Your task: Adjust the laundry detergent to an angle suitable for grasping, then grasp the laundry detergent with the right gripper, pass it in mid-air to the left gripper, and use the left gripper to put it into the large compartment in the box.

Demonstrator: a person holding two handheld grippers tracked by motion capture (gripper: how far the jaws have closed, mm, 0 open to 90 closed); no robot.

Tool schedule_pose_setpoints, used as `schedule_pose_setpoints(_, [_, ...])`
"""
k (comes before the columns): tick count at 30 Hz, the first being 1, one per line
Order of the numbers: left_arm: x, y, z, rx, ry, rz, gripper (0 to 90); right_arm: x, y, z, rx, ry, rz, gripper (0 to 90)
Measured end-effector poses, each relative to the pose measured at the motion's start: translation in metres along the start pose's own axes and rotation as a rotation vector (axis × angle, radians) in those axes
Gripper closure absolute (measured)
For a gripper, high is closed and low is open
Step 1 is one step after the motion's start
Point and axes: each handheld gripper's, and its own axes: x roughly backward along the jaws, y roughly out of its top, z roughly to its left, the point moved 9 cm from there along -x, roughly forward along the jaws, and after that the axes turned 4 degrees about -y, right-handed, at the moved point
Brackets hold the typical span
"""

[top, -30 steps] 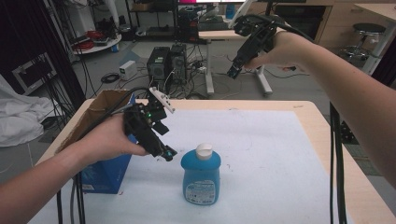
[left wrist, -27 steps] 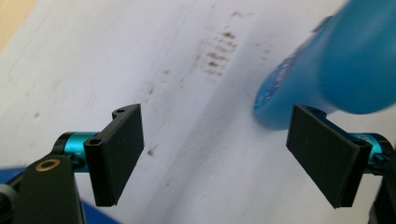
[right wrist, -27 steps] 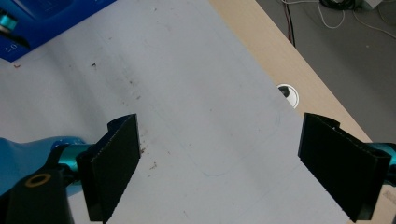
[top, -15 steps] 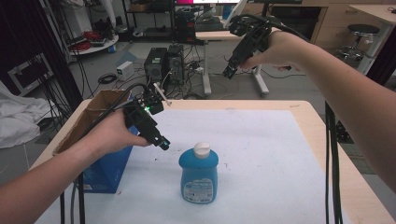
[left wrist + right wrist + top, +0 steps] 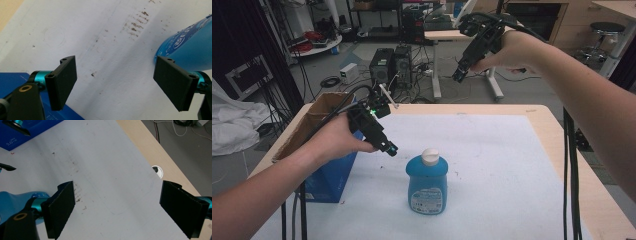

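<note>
blue soap bottle [image 5: 427, 182] stands upright on the white worktop [image 5: 492, 150], its long axis vertical, just right of and below the left gripper [image 5: 388, 147], which is wide open and empty. right gripper [image 5: 460, 72], also wide open and empty, hangs well away.

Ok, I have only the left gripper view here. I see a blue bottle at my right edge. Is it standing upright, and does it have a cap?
Observer: Yes. The blue bottle stands upright on the white sheet, and a white cap sits on top.
Operator: Where is the right gripper?
Observer: The right gripper is raised in the air, above the far edge of the table. Its jaws are wide open with nothing between them.
Operator: And the blue thing at my lower left?
Observer: It is a blue box with an open top, brown inside, at the left edge of the table.
</note>
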Motion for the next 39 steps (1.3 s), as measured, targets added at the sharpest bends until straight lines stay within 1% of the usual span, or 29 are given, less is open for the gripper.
schedule_pose_setpoints(1, [-0.001,0.0,-0.001,0.006,-0.007,-0.003,19.1,0.0,0.0,0.0,0.001,0.002,-0.001,12.6])
schedule_pose_setpoints(3, [0.0,0.0,0.001,-0.011,-0.001,0.01,19.2,0.0,-0.001,0.001,0.004,0.001,-0.001,12.6])
schedule_pose_setpoints(5, [0.001,0.0,-0.001,-0.008,-0.007,0.0,19.1,0.001,-0.001,0.001,0.006,0.003,0.0,12.6])
schedule_pose_setpoints(7, [0.002,0.0,-0.002,-0.016,-0.009,0.005,19.1,0.001,-0.001,0.001,0.005,0.001,-0.001,12.6])
schedule_pose_setpoints(9, [0.001,0.0,-0.004,-0.011,-0.012,-0.001,19.1,0.002,-0.002,0.001,0.007,0.003,-0.001,12.6])
schedule_pose_setpoints(10, [0.002,-0.001,-0.003,-0.02,-0.009,0.006,19.1,0.002,-0.002,0.001,0.008,0.004,-0.001,12.6])
schedule_pose_setpoints(11, [0.002,-0.001,-0.003,-0.016,-0.015,0.009,19.1,0.002,-0.001,0.002,0.01,0.005,-0.002,12.6])
schedule_pose_setpoints(15, [0.002,-0.003,-0.001,-0.009,-0.014,0.006,19.1,0.002,-0.001,0.003,0.016,0.007,-0.005,12.6])
schedule_pose_setpoints(20, [0.002,-0.005,0.0,-0.017,-0.016,0.016,19.1,0.004,-0.001,0.006,0.027,0.017,-0.009,12.6])
schedule_pose_setpoints(24, [0.002,-0.005,0.001,-0.012,-0.019,0.009,19.1,0.007,0.0,0.01,0.054,0.029,-0.02,12.6])
schedule_pose_setpoints(26, [0.002,-0.005,0.001,-0.011,-0.023,0.008,19.1,0.011,-0.002,0.014,0.082,0.046,-0.033,12.7])
schedule_pose_setpoints(27, [0.003,-0.005,0.003,-0.018,-0.019,0.013,19.1,0.011,-0.002,0.014,0.082,0.046,-0.033,12.7])
schedule_pose_setpoints(30, [0.002,-0.006,0.003,-0.021,-0.025,0.017,19.1,0.018,-0.005,0.017,0.108,0.065,-0.057,12.6])
schedule_pose_setpoints(31, [0.002,-0.006,0.003,-0.016,-0.025,0.012,19.2,0.02,-0.005,0.018,0.114,0.071,-0.062,12.6])
schedule_pose_setpoints(32, [0.002,-0.006,0.003,-0.016,-0.029,0.014,19.1,0.026,-0.008,0.021,0.131,0.092,-0.078,12.7])
schedule_pose_setpoints(33, [0.001,-0.006,0.003,-0.01,-0.033,0.005,19.1,0.028,-0.01,0.023,0.146,0.1,-0.082,12.6])
schedule_pose_setpoints(34, [0.001,-0.005,0.002,-0.004,-0.032,-0.001,19.1,0.028,-0.01,0.023,0.146,0.1,-0.082,12.6])
schedule_pose_setpoints(35, [0.002,-0.007,0.004,-0.017,-0.031,0.013,19.1,0.03,-0.012,0.024,0.16,0.105,-0.088,12.6])
schedule_pose_setpoints(36, [0.001,-0.006,0.004,-0.01,-0.035,0.003,19.1,0.031,-0.014,0.026,0.172,0.105,-0.093,12.6])
schedule_pose_setpoints(37, [0.001,-0.006,0.004,-0.009,-0.035,0.003,19.1,0.033,-0.017,0.029,0.183,0.115,-0.096,12.6])
schedule_pose_setpoints(38, [0.001,-0.007,0.004,-0.016,-0.035,0.01,19.1,0.033,-0.019,0.031,0.198,0.127,-0.098,12.6])
schedule_pose_setpoints(39, [0.001,-0.007,0.004,-0.013,-0.036,0.008,19.1,0.034,-0.021,0.033,0.209,0.132,-0.102,12.6])
